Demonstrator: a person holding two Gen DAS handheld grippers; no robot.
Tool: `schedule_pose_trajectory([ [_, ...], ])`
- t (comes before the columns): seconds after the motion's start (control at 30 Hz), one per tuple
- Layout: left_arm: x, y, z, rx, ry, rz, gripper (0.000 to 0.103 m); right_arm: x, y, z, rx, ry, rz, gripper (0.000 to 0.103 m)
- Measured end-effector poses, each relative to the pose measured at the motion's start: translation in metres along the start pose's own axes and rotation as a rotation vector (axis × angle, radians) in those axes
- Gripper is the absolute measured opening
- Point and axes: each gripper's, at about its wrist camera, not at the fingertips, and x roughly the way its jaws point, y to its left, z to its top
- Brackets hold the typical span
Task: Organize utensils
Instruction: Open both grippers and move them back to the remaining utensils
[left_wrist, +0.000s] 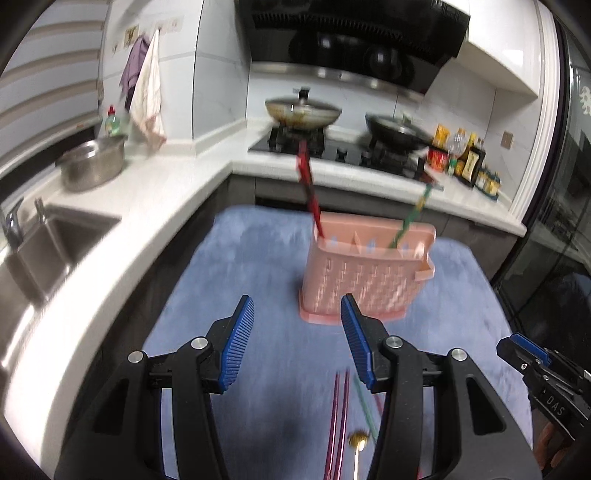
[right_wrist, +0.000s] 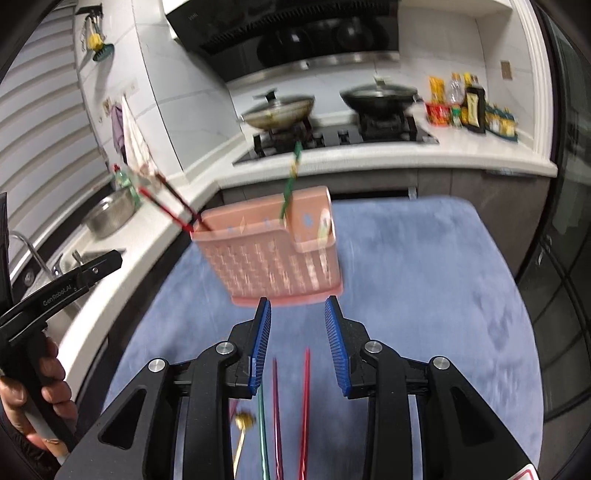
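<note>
Pink slotted utensil holder (left_wrist: 364, 273) stands upright on blue mat (left_wrist: 236, 266), divided into compartments; red-black chopsticks (left_wrist: 308, 184) lean out of its left end, green chopstick (left_wrist: 410, 218) further right. Loose on mat nearer the cameras: red chopsticks (right_wrist: 304, 410), green stick (right_wrist: 263, 435), gold-headed spoon (right_wrist: 243, 424). Left gripper (left_wrist: 297, 339) jaws part-open, nothing between. Right gripper (right_wrist: 297, 343) jaws narrower, empty.
</note>
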Motion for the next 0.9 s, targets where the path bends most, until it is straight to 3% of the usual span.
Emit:
schedule_pose_trajectory([
  [0.27,0.0,0.01,-0.078,0.0,0.132,0.029,0.047,0.001,-0.01,-0.082,0.03,0.127,-0.052,0.031],
  [0.53,-0.005,0.014,-0.138,0.008,0.233,0.031,0.047,-0.001,-0.007,-0.14,0.033,0.21,-0.063,0.031],
  [0.9,-0.01,0.016,-0.177,0.02,0.298,0.026,0.047,0.006,0.005,-0.166,-0.025,0.243,-0.082,0.027],
])
